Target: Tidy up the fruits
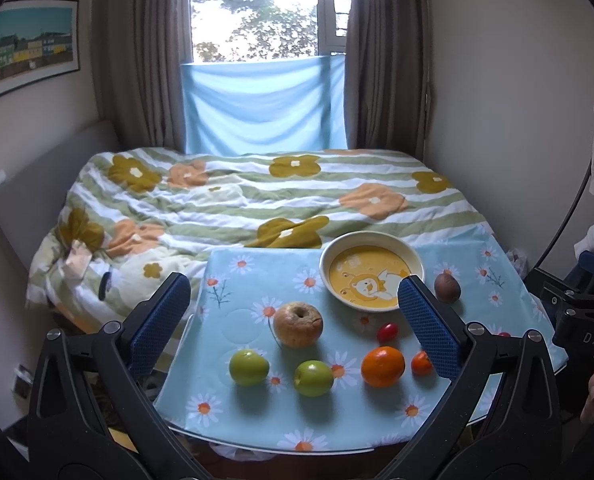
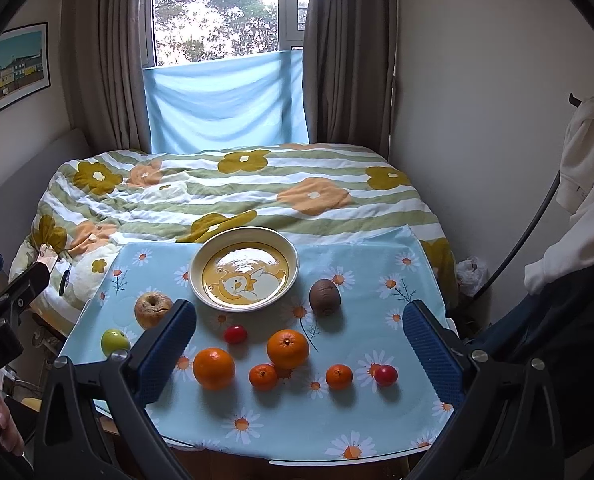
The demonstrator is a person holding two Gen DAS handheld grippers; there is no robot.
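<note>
A yellow bowl point(image 2: 244, 268) with a duck picture stands empty at the back of the table point(image 2: 377, 420); it also shows in the left wrist view point(image 1: 371, 276). Fruit lies in front of it: a wrinkled tan apple point(image 1: 297, 324), two green apples point(image 1: 249, 367) point(image 1: 313, 377), two oranges point(image 2: 214, 368) point(image 2: 288, 349), two small tangerines point(image 2: 263, 377) point(image 2: 339, 377), two cherry tomatoes point(image 2: 235, 334) point(image 2: 385, 375) and a brown kiwi point(image 2: 325, 297). My left gripper point(image 1: 293, 320) is open and empty above the table's left front. My right gripper point(image 2: 301, 350) is open and empty above the right front.
The table has a light blue daisy cloth and stands against a bed with a flowered quilt point(image 1: 257, 196). Walls close in on both sides. A white garment point(image 2: 589, 184) hangs at the right. A window with curtains is behind the bed.
</note>
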